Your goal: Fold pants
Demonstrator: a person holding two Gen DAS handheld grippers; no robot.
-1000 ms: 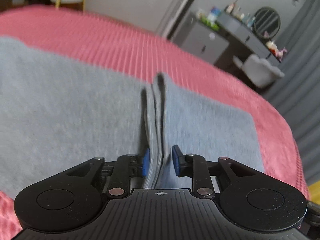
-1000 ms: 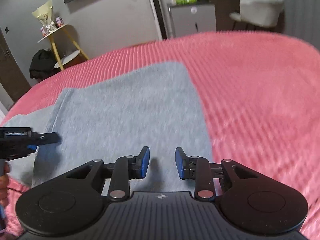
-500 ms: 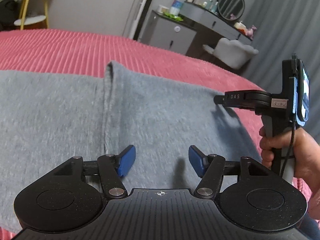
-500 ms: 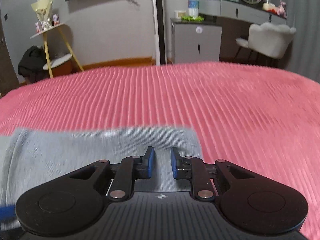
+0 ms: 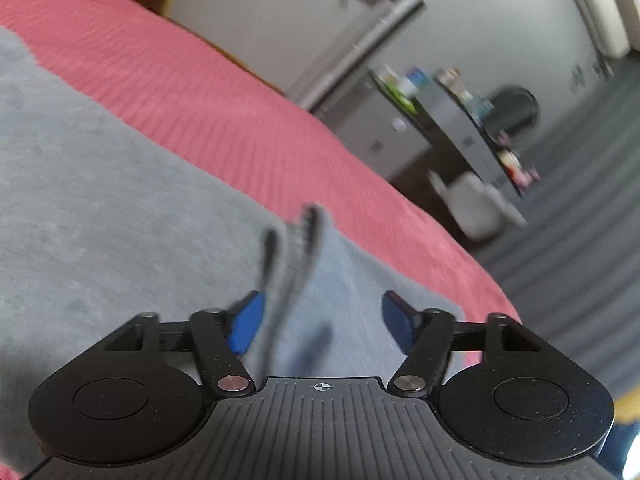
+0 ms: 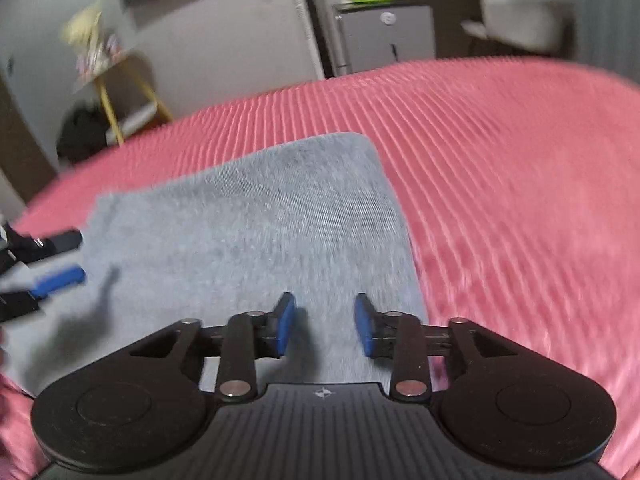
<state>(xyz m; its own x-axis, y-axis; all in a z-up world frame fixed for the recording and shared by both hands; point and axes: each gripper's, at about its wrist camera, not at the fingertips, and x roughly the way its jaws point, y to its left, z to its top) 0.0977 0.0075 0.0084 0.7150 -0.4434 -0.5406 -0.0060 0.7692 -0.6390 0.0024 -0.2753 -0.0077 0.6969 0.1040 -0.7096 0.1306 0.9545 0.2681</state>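
Nearest to me, my left tool has its blue pads spread wide and still parting. A raised ridge of the grey knit pants stands between them, close against the left pad, though blur keeps me from saying whether it touches; nothing is gripped. My right tool sits at a narrower gap, its jaws also opening, with flat grey cloth under them and nothing clamped. From the right wrist view the pants lie folded flat on the pink ribbed bedspread, their far right corner rounded and well short of the bed's far edge. The left tool pokes in at the cloth's left edge. Beyond the bed stand a grey cabinet, a white chair and a yellow-legged stand.
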